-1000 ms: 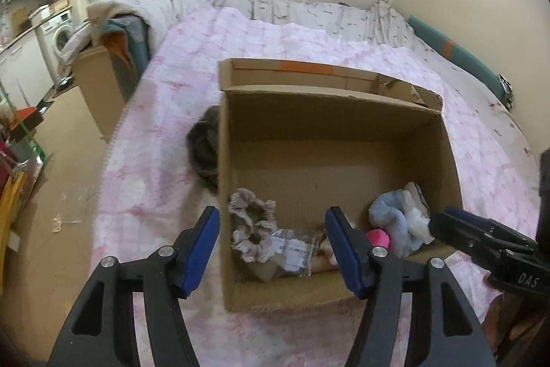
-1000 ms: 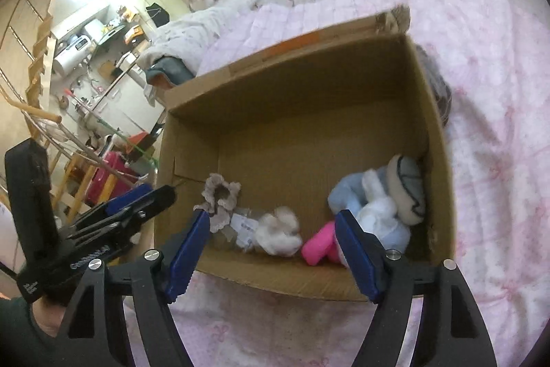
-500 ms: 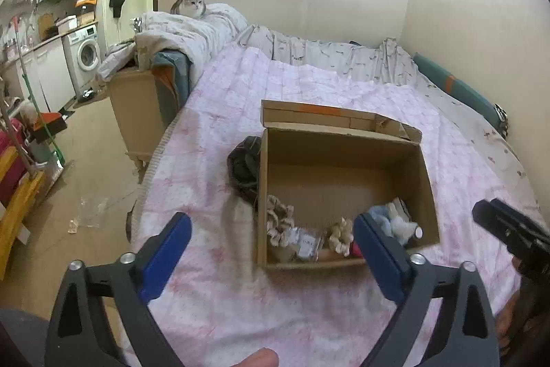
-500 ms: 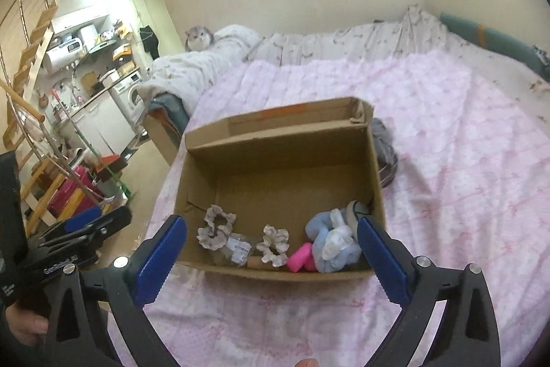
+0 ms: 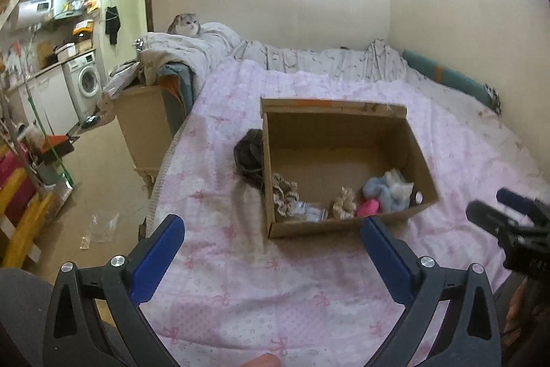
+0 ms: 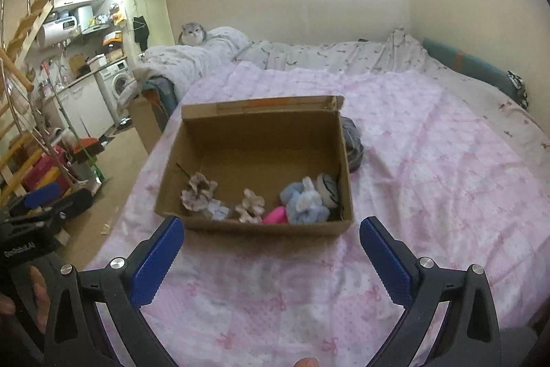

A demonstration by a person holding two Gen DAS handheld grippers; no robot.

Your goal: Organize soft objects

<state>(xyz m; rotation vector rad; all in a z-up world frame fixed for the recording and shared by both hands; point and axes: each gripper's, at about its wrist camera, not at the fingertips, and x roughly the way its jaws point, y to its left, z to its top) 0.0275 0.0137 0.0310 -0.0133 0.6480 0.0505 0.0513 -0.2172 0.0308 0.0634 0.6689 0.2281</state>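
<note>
Scrunchies (image 6: 199, 195), two, in one cardboard box (image 6: 254, 140); one cat (image 6: 193, 34) watching.

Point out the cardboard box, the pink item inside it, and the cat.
cardboard box (image 6: 268, 227), right wrist view, on its near outer wall.
pink item (image 6: 276, 215), right wrist view, on its visible top.
cat (image 6: 193, 33), right wrist view, on its head.

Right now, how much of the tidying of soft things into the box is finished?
Mostly done, it seems. The cardboard box on the pink bedspread already holds scrunchies, a pink item and a blue fluffy piece. Nothing is in hand: the left tool and right tool have just opened wide, both empty. Possibly left: the dark bundle lying beside the box.
</note>
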